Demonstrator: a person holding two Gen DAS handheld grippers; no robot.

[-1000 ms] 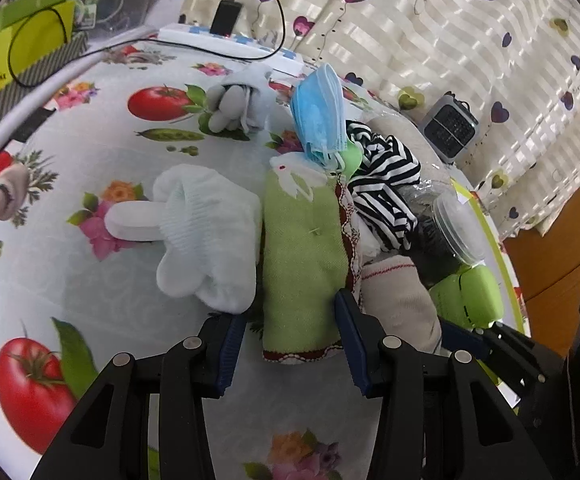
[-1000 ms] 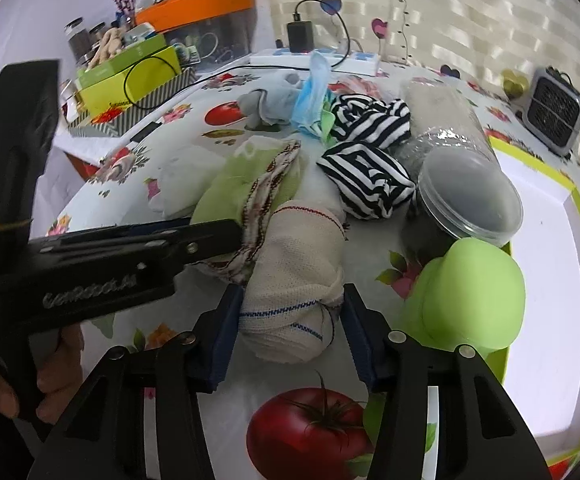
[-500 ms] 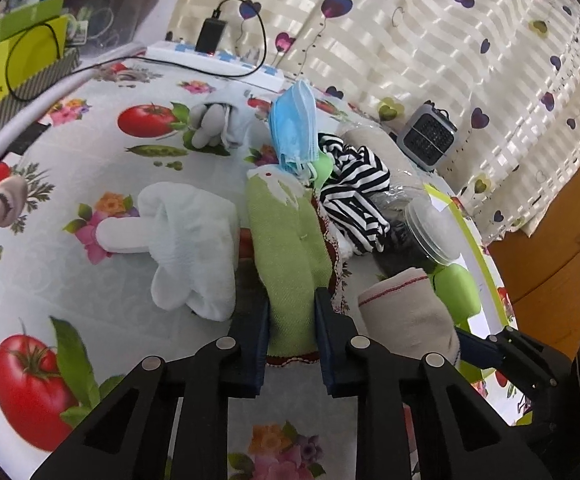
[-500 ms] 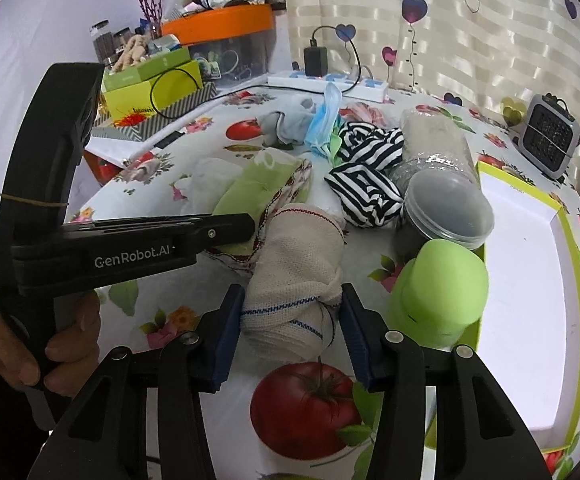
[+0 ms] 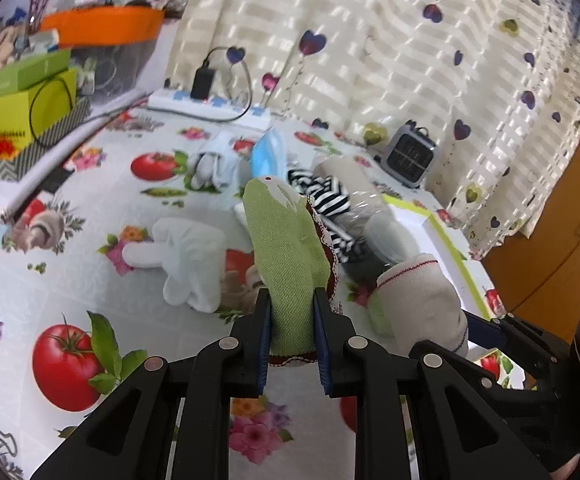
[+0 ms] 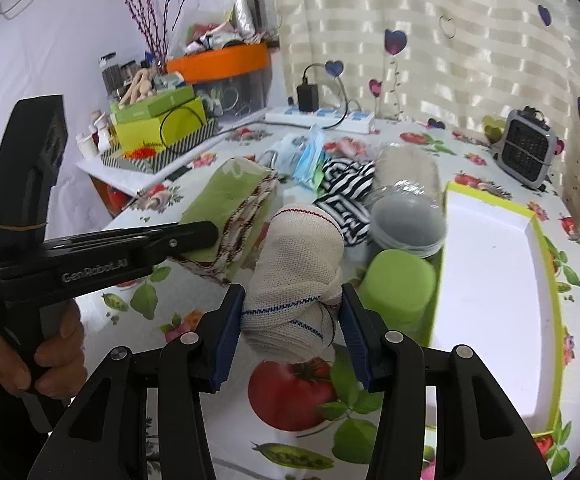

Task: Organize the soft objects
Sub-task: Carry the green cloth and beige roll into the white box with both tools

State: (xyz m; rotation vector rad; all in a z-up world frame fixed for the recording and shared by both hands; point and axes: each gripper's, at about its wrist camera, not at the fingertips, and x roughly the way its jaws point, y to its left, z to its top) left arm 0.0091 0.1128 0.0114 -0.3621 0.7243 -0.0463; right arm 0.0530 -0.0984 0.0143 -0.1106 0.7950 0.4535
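Power strip [image 6: 322,117] w/ charger [image 6: 307,98], small heater [image 6: 527,151], orange-lidded bin [image 6: 220,64].

Left claw [image 5: 290,332] clamped on green cloth [image 5: 290,256]; both cloth and beige roll [image 6: 296,276] lifted off table.

— Can you see all of the green towel [image 5: 290,264]?
— No, its near end is tucked between the pads. The white tray [image 6: 490,280] is cut off at the edge.

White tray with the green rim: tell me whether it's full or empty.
Empty, as far as shown. The tray shows only bare white floor; its near corner is cut off by the right gripper.
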